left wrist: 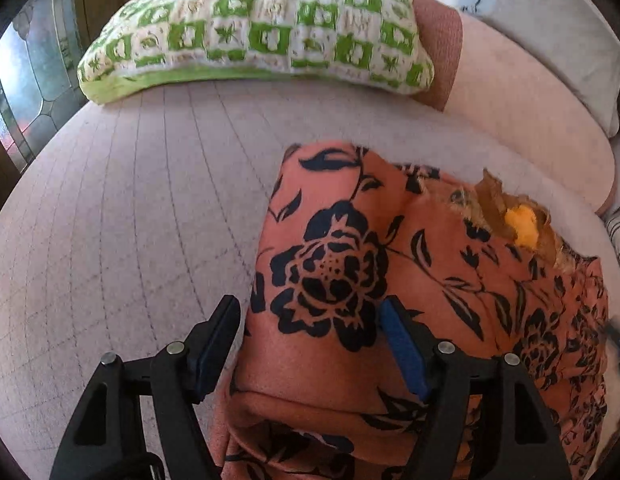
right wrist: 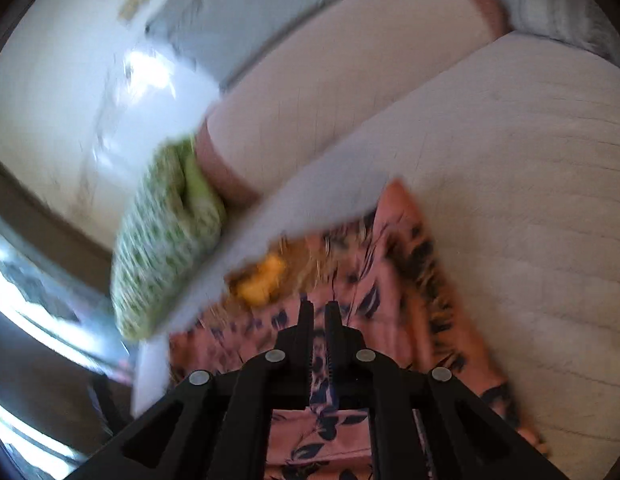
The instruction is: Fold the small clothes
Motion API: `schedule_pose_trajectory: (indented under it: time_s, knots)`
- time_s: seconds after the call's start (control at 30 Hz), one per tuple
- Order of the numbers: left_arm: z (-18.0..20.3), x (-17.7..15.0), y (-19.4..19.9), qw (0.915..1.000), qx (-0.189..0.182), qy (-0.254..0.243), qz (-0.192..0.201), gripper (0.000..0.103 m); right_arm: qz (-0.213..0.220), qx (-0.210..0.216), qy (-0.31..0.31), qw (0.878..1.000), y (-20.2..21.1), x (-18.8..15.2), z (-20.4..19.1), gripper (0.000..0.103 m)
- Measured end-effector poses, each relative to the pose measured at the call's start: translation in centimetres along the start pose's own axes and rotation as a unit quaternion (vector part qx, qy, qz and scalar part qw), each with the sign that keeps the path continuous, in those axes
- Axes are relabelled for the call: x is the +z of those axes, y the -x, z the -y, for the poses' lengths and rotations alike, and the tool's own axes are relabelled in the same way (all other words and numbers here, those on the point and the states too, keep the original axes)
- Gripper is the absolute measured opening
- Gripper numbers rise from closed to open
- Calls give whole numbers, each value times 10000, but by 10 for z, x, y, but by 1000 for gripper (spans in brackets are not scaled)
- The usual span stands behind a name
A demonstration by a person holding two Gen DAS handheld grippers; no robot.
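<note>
Left wrist view: one salmon-pink floral garment [left wrist: 350, 264] on pale quilted bed [left wrist: 121, 216]; one green-white crocheted cushion [left wrist: 261, 24] behind. Left claw [left wrist: 310, 344] released, straddling garment fold. Right claw [right wrist: 318, 312] clenched above garment.

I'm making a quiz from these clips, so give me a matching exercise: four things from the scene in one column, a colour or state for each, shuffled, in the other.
Things:
1. salmon-pink garment with a navy flower print
2. crocheted cushion
3. left gripper
4. right gripper

Colour or state:
A. jaws nearly shut
B. green and white squares
C. jaws wide apart over cloth
D. lying on the pale quilted sofa seat

Pairs: 1-D, 2-B, 3-C, 4-A
</note>
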State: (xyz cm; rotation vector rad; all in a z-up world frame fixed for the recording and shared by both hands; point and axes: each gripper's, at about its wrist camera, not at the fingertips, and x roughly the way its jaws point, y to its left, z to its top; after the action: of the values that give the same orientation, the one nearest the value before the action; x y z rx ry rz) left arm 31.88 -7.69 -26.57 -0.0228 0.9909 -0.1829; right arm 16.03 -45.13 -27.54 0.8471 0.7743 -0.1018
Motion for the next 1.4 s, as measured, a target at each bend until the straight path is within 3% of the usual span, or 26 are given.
schedule_pose_trajectory:
  time_s: [0.07, 0.1, 0.27, 0.37, 0.43, 0.57, 0.63, 0.73, 0.9, 0.97, 1.03, 1.13, 1.27, 1.33, 1.4]
  knots:
    - [3, 1, 6, 9998, 14, -136, 142, 73, -686, -552, -107, 9961, -31, -7, 8, 9]
    - [5, 2, 9, 9995, 5, -196, 242, 73, -769, -605, -162, 9951, -36, -8, 11, 6]
    - [21, 10, 12, 9979, -228, -408, 448, 76, -67, -393, 55, 9992, -16, 12, -6, 8]
    - [27, 8, -18, 9978, 102, -659, 17, 78, 15, -746, 168, 9971, -30, 23, -5, 8]
    - [29, 8, -20, 9966, 242, -783, 85, 84, -212, -1117, 333, 9930, -54, 23, 9, 6]
    - [23, 12, -7, 9987, -154, -489, 44, 84, -79, -922, 244, 9954, -38, 24, 5, 8]
    - [21, 9, 2, 9987, -294, -412, 98, 84, 67, -611, 363, 9974, -24, 18, -5, 8]
    - [30, -2, 17, 9974, -458, -516, 207, 84, -268, -95, 346, 9990, -21, 5, -20, 8]
    - [54, -19, 22, 9939, -239, -1042, 269, 85, -810, 146, 710, 9941, -42, -27, -53, 8]
    - [62, -25, 15, 9907, -23, -1355, 128, 87, -1211, 14, 927, 9883, -63, -40, -60, 8]
    - [65, -29, 9, 9850, 159, -1720, 18, 88, -1140, -69, 1093, 9874, -67, -49, -62, 9]
    - [62, -26, 17, 9874, 50, -1582, 59, 88, -1387, -66, 928, 9860, -60, -51, -60, 9]
    - [54, -25, 32, 9905, -274, -1297, 355, 88, -1060, 126, 1056, 9887, -43, -50, -65, 9]
    - [58, -28, 26, 9894, -131, -1406, 328, 88, -1133, 160, 1064, 9877, -50, -50, -68, 9]
    - [67, -39, 12, 9831, 241, -1814, 108, 88, -1520, -17, 1088, 9824, -71, -60, -68, 10]
